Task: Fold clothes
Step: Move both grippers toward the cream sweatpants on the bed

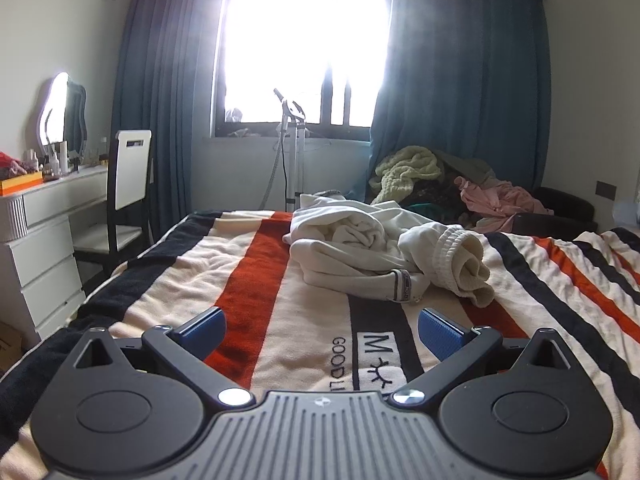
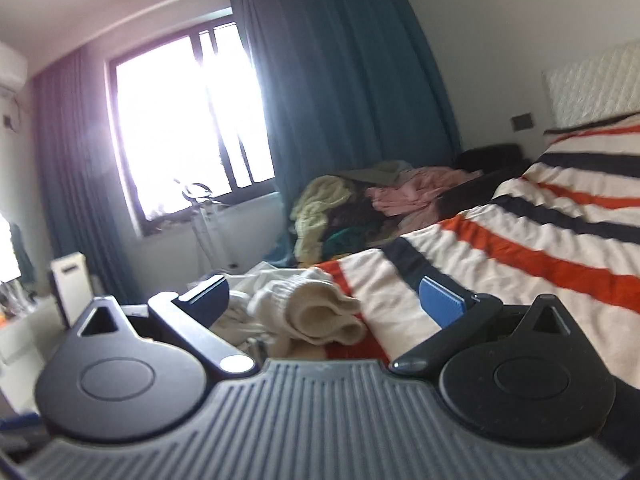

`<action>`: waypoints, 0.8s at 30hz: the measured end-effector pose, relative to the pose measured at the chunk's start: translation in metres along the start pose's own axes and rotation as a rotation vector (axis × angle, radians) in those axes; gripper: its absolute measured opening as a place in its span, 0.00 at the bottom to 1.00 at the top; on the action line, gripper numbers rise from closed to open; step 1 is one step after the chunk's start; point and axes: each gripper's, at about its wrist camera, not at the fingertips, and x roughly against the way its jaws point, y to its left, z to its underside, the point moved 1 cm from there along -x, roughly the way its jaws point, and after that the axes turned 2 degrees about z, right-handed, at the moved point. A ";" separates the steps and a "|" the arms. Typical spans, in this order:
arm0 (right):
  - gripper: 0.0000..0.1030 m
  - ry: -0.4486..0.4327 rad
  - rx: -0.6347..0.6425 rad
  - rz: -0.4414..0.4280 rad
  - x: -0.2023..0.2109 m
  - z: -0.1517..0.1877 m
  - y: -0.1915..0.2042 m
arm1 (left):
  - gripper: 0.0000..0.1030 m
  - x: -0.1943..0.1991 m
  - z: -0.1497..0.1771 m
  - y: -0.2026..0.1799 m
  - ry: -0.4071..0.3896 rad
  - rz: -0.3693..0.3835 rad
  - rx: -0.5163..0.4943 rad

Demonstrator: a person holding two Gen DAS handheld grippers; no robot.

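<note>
I judge nothing is folded yet: the cream sweatshirt point(image 1: 384, 248) lies crumpled on the striped blanket point(image 1: 248, 280) ahead of my left gripper point(image 1: 322, 330), jaws wide; my right gripper point(image 2: 324, 302), also spread, hovers over its cuff point(image 2: 316, 312)

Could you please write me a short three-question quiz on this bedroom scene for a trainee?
1. True or false: the left gripper has its jaws shut on the white garment.
2. Multiple choice: the white garment lies on A) the chair, B) the striped blanket, C) the dresser.
3. Fill in: beyond the bed, under the blue curtain, sits a pile of ____.

Key:
1. False: both the left and the right gripper are open and hold nothing.
2. B.
3. Clothes, among them a yellow-green and a pink piece.
</note>
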 end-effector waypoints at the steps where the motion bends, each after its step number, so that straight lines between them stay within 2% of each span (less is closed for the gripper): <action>1: 1.00 0.001 0.005 -0.007 -0.004 -0.006 0.001 | 1.00 0.000 0.000 -0.001 -0.005 0.000 -0.008; 5: 1.00 -0.004 0.065 -0.011 -0.024 -0.032 0.013 | 1.00 -0.008 0.000 -0.005 0.005 0.006 -0.015; 9: 1.00 -0.015 0.076 -0.041 -0.036 -0.051 0.016 | 1.00 -0.026 -0.001 -0.005 0.035 0.033 0.035; 12: 1.00 -0.020 0.103 -0.050 -0.036 -0.047 0.007 | 1.00 -0.046 -0.005 -0.009 0.054 0.029 0.029; 18: 1.00 0.017 0.058 0.014 -0.046 -0.021 -0.026 | 1.00 -0.092 -0.012 -0.035 0.061 0.031 -0.108; 21: 1.00 0.039 0.015 0.046 -0.055 -0.014 -0.039 | 1.00 -0.118 -0.014 -0.054 0.034 0.035 -0.158; 24: 1.00 0.043 0.008 0.083 -0.062 -0.007 -0.047 | 1.00 -0.146 -0.020 -0.077 -0.022 -0.003 -0.188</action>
